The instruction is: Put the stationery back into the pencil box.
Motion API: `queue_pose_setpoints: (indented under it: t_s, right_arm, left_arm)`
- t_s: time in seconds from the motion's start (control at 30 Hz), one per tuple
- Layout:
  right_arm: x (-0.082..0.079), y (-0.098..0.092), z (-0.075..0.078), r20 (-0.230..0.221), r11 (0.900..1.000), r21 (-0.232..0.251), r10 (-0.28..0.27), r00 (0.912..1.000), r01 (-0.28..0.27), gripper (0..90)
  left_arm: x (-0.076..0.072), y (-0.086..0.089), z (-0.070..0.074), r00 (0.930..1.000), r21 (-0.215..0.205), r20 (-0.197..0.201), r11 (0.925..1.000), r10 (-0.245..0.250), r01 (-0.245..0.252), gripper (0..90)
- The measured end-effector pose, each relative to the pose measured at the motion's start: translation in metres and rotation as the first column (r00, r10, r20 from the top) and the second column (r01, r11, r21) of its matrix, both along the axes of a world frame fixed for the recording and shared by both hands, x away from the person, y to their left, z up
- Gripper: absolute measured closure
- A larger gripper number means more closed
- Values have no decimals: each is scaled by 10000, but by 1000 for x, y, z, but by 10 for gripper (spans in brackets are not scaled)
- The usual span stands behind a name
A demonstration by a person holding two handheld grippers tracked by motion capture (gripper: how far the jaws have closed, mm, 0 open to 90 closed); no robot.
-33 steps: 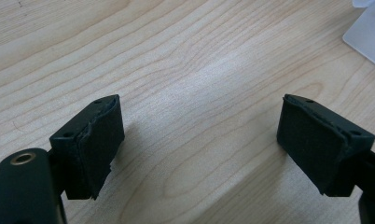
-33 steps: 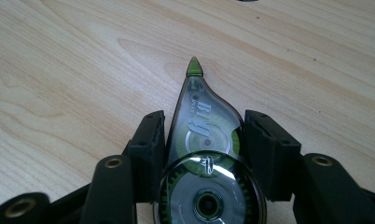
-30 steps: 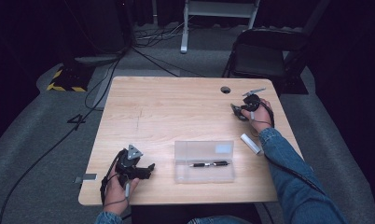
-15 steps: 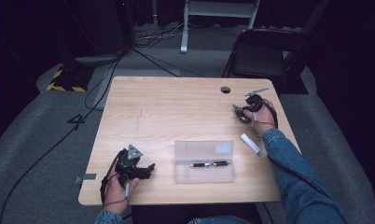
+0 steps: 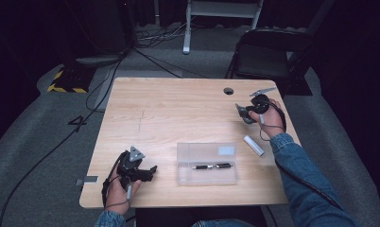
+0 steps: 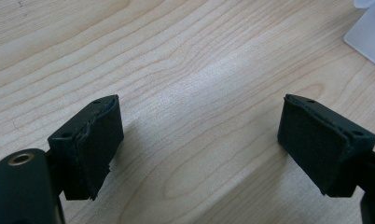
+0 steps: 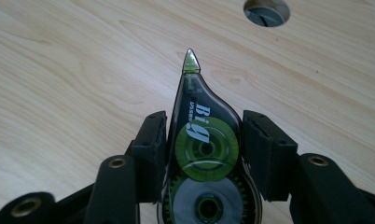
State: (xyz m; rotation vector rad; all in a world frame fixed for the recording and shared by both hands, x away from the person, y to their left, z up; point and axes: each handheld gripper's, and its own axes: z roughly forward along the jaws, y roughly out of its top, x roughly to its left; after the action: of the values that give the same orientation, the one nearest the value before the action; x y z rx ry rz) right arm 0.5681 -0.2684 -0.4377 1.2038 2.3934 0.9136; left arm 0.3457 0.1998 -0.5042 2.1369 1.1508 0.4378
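My right gripper [image 5: 243, 114] is at the table's far right, shut on a correction tape dispenser [image 7: 195, 98]. The dispenser is dark and translucent with green reels, and its tip points away from me above the wood. Both pads press its sides in the right gripper view. My left gripper [image 5: 149, 173] rests near the front left edge. Its jaws stand open over bare wood in the left gripper view, with nothing between the pads [image 6: 97, 144]. A clear plastic case [image 5: 207, 163] holding a black pen [image 5: 211, 166] lies front centre, between the two hands.
A white cylinder [image 5: 254, 145] lies on the table just behind my right forearm. A round cable hole [image 5: 228, 91] is in the table's far edge, close ahead of the dispenser's tip. A black chair [image 5: 263, 56] stands beyond the table. A corner of the case [image 6: 370, 32] lies right of my left gripper.
My right hand has lifted a little with the correction tape dispenser still in its grip. The left hand and the case have not moved.
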Motion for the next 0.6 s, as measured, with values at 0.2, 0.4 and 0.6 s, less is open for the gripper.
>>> queue_pose_setpoints:
  t_s: [0.2, 0.4, 0.6]
  right_arm:
    - [-23, 7, 18, 353, 9982, 236, 544, 9979, -553, 526]
    - [-65, 20, 48, 902, 9846, 766, 1500, 9846, -1570, 526]
    - [-95, 27, 63, 1169, 9671, 1142, 2142, 9698, -2274, 526]
  left_arm:
    - [0, -1, 0, 10000, -32, 19, 10000, 46, -46, 142]
    - [1, -2, 0, 9999, -58, 2, 9999, 127, -127, 142]
    - [1, -2, 0, 9999, -39, -1, 9999, 145, -145, 140]
